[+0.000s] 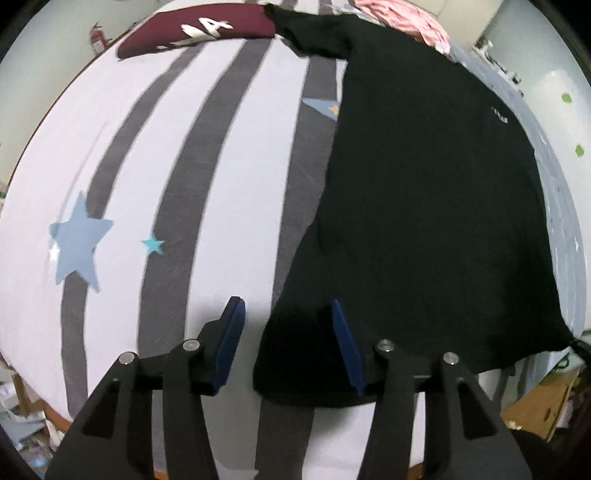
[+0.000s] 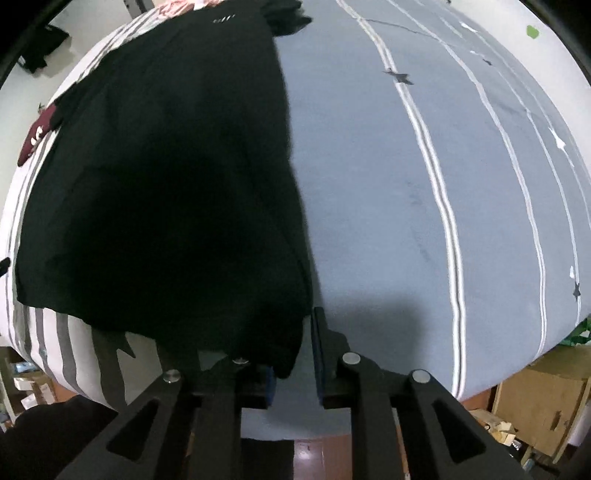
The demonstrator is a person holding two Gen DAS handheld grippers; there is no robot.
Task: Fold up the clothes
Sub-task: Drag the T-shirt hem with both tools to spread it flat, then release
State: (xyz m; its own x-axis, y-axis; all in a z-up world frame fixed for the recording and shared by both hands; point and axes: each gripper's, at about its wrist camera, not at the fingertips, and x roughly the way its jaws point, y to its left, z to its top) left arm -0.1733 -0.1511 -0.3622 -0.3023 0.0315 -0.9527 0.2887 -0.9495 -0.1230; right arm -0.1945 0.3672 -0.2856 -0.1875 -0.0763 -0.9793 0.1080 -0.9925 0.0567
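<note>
Left wrist view: the left gripper (image 1: 286, 317) hung low over the bed sheet (image 1: 155, 147), its blue-padded fingers (image 1: 231, 343) spread wide apart.
Black garment (image 1: 424, 206): lay spread flat on the sheet, its near hem corner reaching in between the parted fingers — nothing was pinched.
Far end of bed: a maroon garment (image 1: 199, 27) with white lettering and a pink garment (image 1: 402, 16) lay beyond the black one's sleeve.

Right wrist view: the right gripper (image 2: 295, 347) sat at the garment's (image 2: 159, 192) near right corner.
Jaws: parted, with a fold of black cloth hanging between them — draped over the left finger, not clamped.
Sheet here (image 2: 388, 166): blue-grey with thin white stripes and small stars.
</note>
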